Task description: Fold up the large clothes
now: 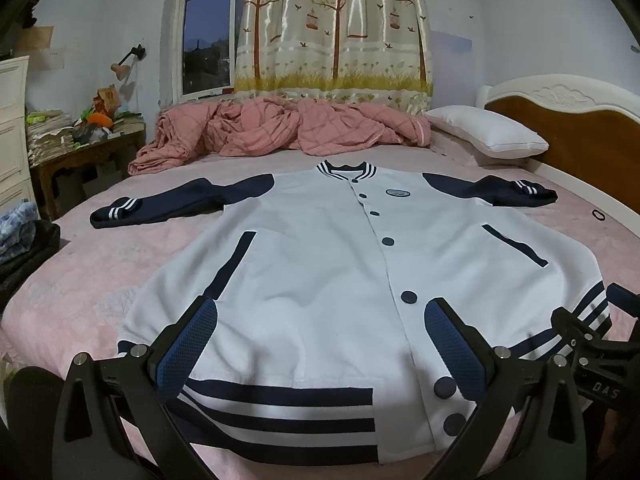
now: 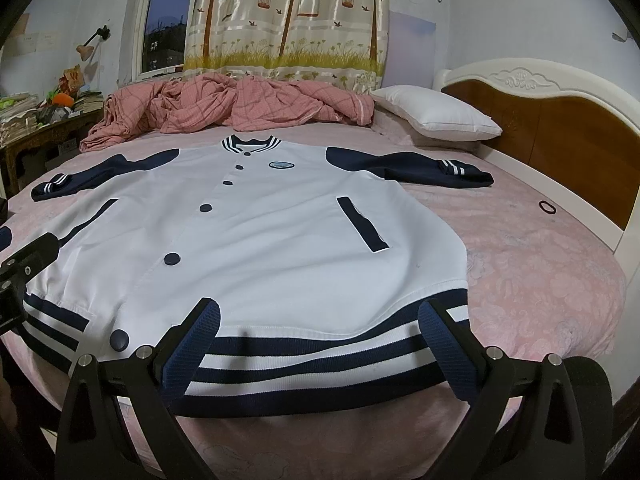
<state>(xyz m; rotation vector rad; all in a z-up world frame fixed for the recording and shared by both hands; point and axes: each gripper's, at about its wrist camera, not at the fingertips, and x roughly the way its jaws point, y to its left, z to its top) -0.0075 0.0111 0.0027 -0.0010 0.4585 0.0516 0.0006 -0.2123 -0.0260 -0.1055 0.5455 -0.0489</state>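
Left wrist view: we are hovering left gripper (image 1: 322, 342) over jacket (image 1: 320, 264), fingers spread wide, holding nothing. Jacket is lying flat, buttoned, on pink bed (image 1: 100, 280), long axis running straight away from us, collar far, striped hem (image 1: 280, 412) nearest, under fingertips.

Right wrist view: we are holding right gripper (image 2: 320, 338) likewise wide, empty, over hem's right half (corner just beside right finger). Each gripper is sitting nearer its own hem corner; sleeves (image 2: 420, 166) are lying well apart, far.
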